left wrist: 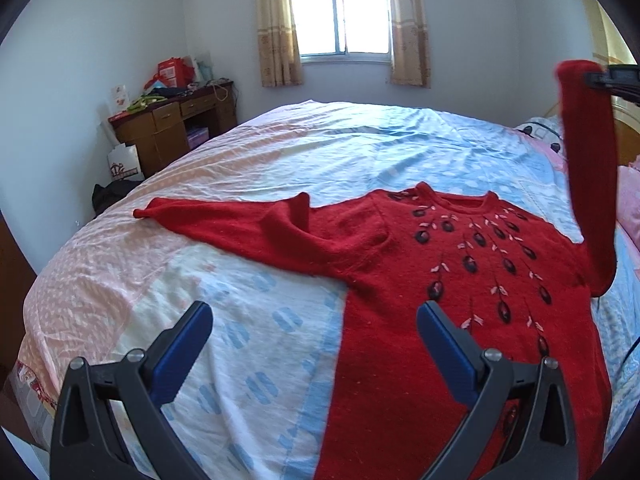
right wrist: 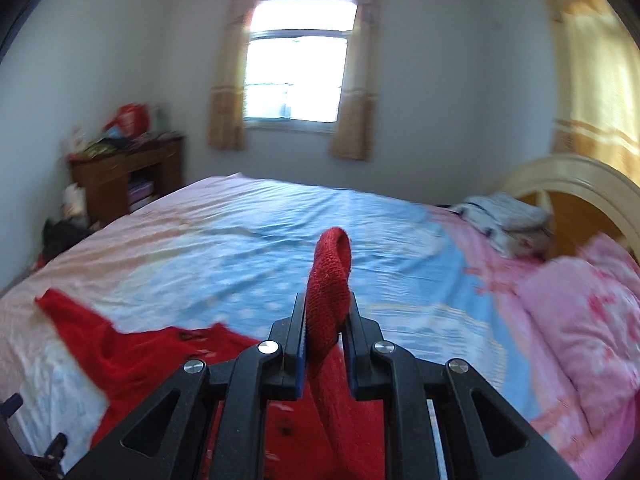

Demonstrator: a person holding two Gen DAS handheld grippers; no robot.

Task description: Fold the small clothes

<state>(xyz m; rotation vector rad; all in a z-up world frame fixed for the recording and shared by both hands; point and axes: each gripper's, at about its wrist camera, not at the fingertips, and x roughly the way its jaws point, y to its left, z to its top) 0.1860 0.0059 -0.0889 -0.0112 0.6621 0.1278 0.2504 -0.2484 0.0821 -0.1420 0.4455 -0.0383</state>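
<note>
The bed (left wrist: 256, 168) fills most of both views, covered by a sheet patterned in pink, cream and blue. Behind the bed, a window (left wrist: 340, 16) with tan curtains is set in the far wall. A brown wooden desk (left wrist: 176, 128) stands beside the bed's far left corner, loaded with red bags and clutter. A curved headboard (right wrist: 568, 176) rises at the bed's right end, with pink bedding (right wrist: 592, 320) and a folded pile of clothes (right wrist: 508, 220) just in front of it.

The red sweater (left wrist: 420, 280) lies face up on the bed, flat across the body, its neckline toward the window. The chest carries dark flower buds with pale pink leaves. One sleeve (left wrist: 240, 220) lies stretched out on the sheet toward the desk side of the bed. The other sleeve (left wrist: 588, 176) is lifted off the bed and hangs almost upright.

The right gripper (right wrist: 326, 320) is closed on the cuff (right wrist: 330, 276) of the raised sleeve; the cuff loops out above the jaws. The right wrist view is blurred.

The left gripper (left wrist: 314, 330) hangs over the sweater's lower left edge, jaws spread wide, holding nothing.
</note>
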